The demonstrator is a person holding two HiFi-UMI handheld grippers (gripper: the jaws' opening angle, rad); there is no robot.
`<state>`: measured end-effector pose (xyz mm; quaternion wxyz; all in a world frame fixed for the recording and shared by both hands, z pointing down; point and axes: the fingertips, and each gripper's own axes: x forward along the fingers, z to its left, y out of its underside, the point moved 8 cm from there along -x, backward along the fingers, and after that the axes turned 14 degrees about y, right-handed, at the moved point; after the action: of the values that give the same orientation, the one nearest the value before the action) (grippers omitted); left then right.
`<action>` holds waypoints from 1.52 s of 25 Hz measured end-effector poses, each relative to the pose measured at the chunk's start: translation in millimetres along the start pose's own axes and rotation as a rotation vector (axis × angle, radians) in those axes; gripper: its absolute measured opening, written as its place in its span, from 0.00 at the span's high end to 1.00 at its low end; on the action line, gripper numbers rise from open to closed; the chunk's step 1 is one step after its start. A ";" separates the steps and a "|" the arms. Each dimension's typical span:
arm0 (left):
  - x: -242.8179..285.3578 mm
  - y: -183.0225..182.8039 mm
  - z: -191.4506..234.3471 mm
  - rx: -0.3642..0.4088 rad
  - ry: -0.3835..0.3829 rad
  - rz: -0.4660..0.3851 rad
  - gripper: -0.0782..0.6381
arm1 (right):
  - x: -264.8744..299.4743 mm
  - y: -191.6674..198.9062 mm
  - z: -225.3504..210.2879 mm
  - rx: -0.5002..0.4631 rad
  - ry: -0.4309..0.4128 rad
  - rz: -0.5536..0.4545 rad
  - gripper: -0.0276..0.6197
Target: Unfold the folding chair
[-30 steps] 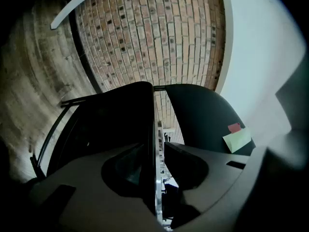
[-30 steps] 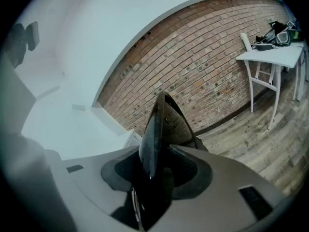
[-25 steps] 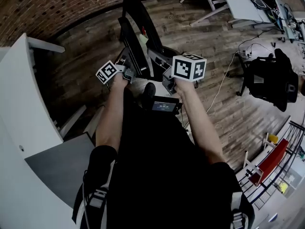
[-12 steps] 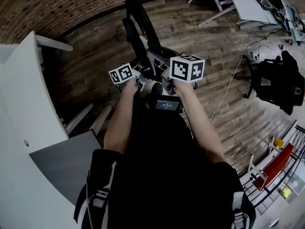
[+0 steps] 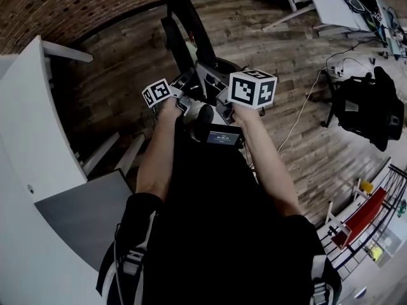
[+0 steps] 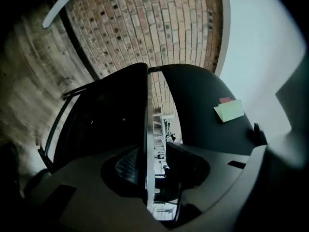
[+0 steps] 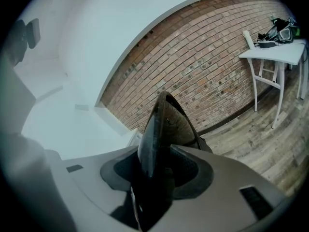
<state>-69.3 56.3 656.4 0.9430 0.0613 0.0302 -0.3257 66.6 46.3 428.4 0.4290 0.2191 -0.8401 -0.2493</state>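
Observation:
The black folding chair (image 5: 184,24) stands on the wooden floor in front of me, its two dark panels close together. My left gripper (image 5: 191,84) reaches its near left edge. In the left gripper view, the jaws (image 6: 157,163) straddle a thin panel edge (image 6: 146,129) and are opening, with a gap of light beside the right pad. The other panel (image 6: 203,105) carries a pale sticker. My right gripper (image 5: 215,84) is at the chair's right side. In its own view, its jaws (image 7: 154,173) hold a black panel edge (image 7: 164,124) that fills the gap, and they are easing open.
A white desk (image 5: 32,138) and a grey board (image 5: 82,215) are close on the left. A brick wall (image 5: 63,5) runs behind the chair. A white table (image 5: 324,5), a black office chair (image 5: 365,107) and a floor cable (image 5: 299,113) are on the right.
My left gripper has shifted right, closer to the chair and the right gripper. The right gripper and the chair have kept their place.

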 end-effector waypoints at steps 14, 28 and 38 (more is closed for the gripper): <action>-14.4 -3.0 14.0 -0.119 0.115 -0.034 0.77 | -9.3 -10.5 -30.3 0.033 -0.061 -0.014 0.69; -48.0 -10.6 22.0 -0.065 0.031 -0.048 0.79 | -19.1 -21.3 -85.2 0.110 -0.122 -0.041 0.70; -51.1 -7.3 25.1 0.008 -0.102 -0.063 0.74 | -27.7 -33.1 -130.6 0.101 -0.136 -0.057 0.70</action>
<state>-113.5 78.4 685.5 0.9323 0.0475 -0.0175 -0.3582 195.0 6.5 457.6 0.3519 0.2468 -0.8723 -0.2330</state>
